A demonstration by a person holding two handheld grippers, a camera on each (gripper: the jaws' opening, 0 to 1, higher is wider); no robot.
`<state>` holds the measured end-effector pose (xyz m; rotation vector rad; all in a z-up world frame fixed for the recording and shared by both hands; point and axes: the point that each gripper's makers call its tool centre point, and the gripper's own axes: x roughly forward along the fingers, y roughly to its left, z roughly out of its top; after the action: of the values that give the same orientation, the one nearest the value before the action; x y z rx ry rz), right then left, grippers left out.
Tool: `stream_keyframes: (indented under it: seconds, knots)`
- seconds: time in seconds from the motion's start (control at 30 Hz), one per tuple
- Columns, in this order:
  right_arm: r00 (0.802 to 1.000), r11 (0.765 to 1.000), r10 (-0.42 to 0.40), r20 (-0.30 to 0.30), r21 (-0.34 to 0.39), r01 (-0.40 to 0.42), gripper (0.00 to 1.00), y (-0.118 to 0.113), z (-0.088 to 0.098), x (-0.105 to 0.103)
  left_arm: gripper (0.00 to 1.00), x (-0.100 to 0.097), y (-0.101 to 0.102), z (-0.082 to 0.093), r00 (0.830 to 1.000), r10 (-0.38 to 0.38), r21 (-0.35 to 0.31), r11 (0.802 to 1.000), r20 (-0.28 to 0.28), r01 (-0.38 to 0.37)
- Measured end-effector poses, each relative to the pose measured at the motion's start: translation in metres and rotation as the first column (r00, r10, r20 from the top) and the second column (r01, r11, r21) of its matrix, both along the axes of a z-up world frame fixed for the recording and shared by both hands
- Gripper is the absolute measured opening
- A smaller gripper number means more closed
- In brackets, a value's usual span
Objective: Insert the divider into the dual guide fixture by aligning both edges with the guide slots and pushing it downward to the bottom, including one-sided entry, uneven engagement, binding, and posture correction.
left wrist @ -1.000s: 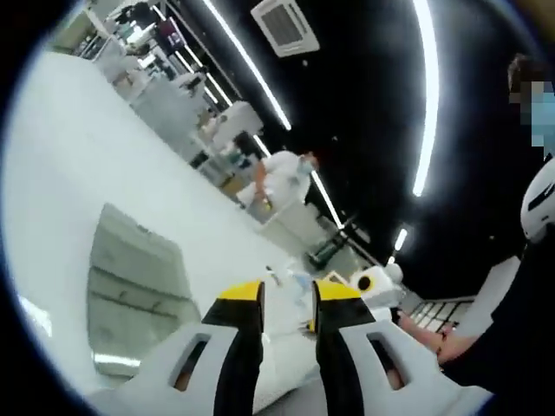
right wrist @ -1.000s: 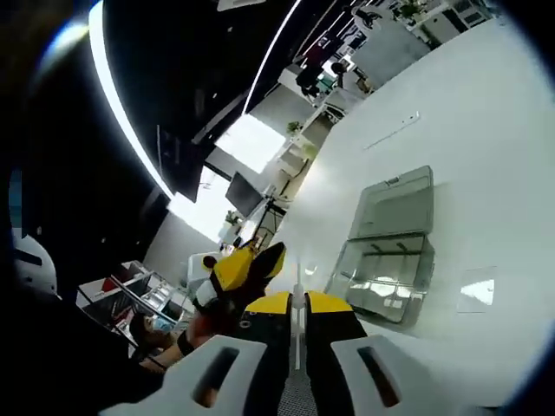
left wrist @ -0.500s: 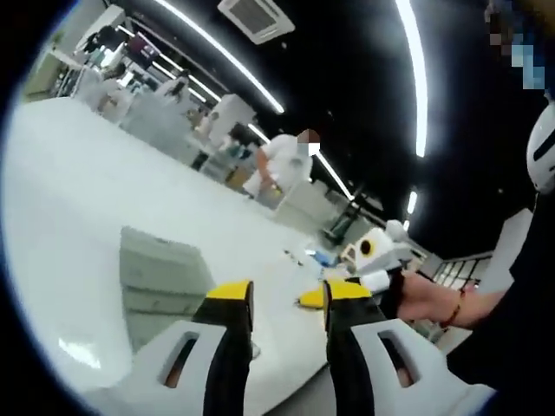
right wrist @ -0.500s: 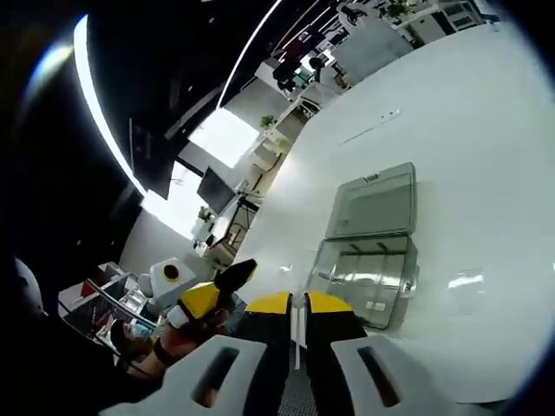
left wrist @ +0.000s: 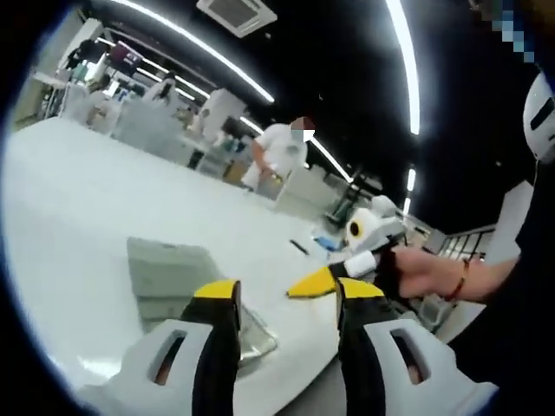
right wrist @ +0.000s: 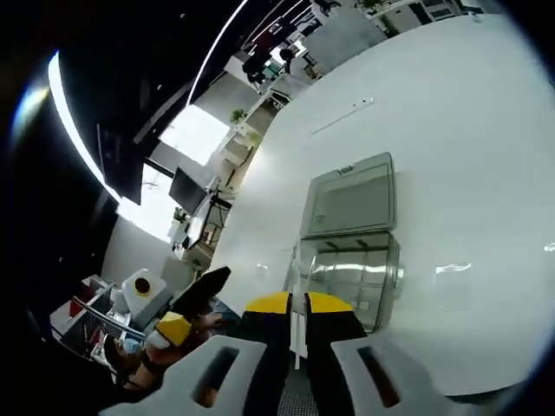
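Clear glossy plastic fixture [right wrist: 351,251] w/ reflections on smooth glossy white table [right wrist: 468,130]; tongs [right wrist: 290,305] yellow-black matt plastic.

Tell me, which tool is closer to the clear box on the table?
Right, probably. The right tool points at the clear box just beyond its tips. The left tool hovers beside it, jaws apart.

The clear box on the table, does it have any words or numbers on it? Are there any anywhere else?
No text can be read.
Clear box: plain, no label that shows.
White table: one thin dark mark, too small to read.
Far-off shelves and screens: too blurred to read.
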<state>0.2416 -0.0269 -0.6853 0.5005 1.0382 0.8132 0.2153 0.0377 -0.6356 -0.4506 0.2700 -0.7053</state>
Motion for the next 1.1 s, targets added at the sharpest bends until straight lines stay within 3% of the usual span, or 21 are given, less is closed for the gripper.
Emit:
stream_keyframes:
  seconds: [0.1,0.33,0.4,0.63,0.93,1.1]
  knots:
    - [1.0,0.998,0.019,-0.002,-0.068,-0.019,0.0,0.0,-0.009,0.0,0.47,-0.004,0.0,-0.002,1.0,-0.015,0.024,1.0,0.002,0.015]
    - [1.0,0.994,0.012,-0.019,-0.112,-0.014,0.0,0.007,-0.016,0.004,0.53,-0.014,0.004,-0.002,0.999,-0.047,0.088,0.995,0.021,0.045]
    - [1.0,0.986,0.008,-0.016,-0.166,-0.01,0.0,0.005,-0.022,0.007,0.54,-0.016,0.008,-0.005,0.998,-0.059,0.092,0.994,0.017,0.058]
    - [0.999,0.984,-0.014,-0.05,-0.179,0.005,0.0,0.006,-0.026,0.013,0.59,-0.019,0.011,-0.008,0.997,-0.072,0.125,0.99,0.022,0.069]
    - [0.997,0.977,-0.041,-0.069,-0.211,0.026,0.0,0.013,-0.032,0.025,0.62,-0.02,0.015,-0.01,0.999,-0.05,0.061,0.997,0.008,0.05]
    - [0.995,0.974,-0.057,-0.084,-0.223,0.037,0.0,0.013,-0.036,0.023,0.67,-0.016,0.018,-0.013,0.998,-0.054,0.101,0.994,0.018,0.051]
